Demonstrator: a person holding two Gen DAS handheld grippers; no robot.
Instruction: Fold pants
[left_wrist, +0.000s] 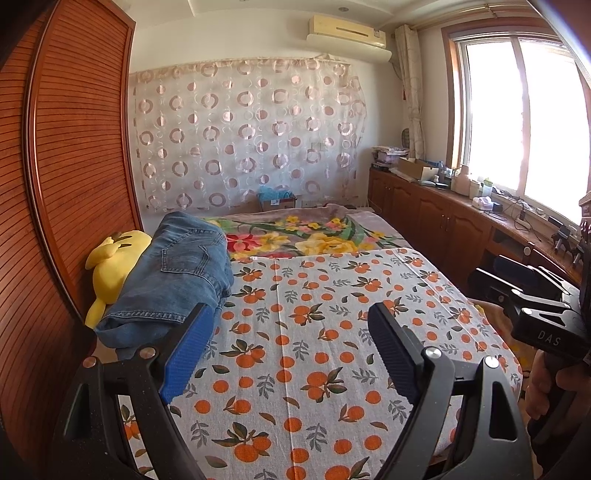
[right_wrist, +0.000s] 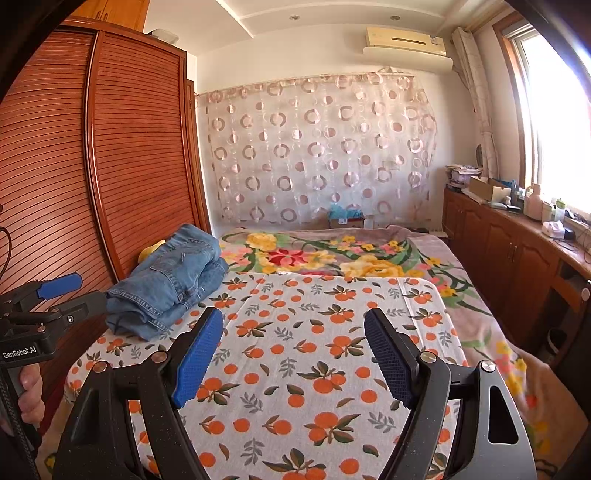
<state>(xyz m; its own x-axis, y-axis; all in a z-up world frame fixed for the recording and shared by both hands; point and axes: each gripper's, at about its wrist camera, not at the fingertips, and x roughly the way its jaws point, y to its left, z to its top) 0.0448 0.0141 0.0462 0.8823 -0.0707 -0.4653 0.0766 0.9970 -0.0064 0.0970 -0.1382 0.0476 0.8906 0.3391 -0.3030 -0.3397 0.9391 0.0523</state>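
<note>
Folded blue jeans (left_wrist: 177, 273) lie in a stack at the left side of the orange-print sheet (left_wrist: 314, 350), leaning partly on a yellow plush toy (left_wrist: 110, 269). My left gripper (left_wrist: 291, 317) hovers open over the sheet, its left fingertip just in front of the jeans' near edge, nothing between the fingers. In the right wrist view the same jeans (right_wrist: 170, 284) sit to the far left, and my right gripper (right_wrist: 295, 325) stands open above the bare sheet (right_wrist: 314, 369), apart from them. The left gripper (right_wrist: 59, 291) shows at the left edge, held by a hand.
A slatted wooden wardrobe (left_wrist: 66, 177) stands close along the bed's left side. A floral blanket (left_wrist: 303, 232) covers the far half of the bed. Wooden cabinets (left_wrist: 443, 221) with clutter run under the window at right. The right gripper's body (left_wrist: 546, 317) shows at the right edge.
</note>
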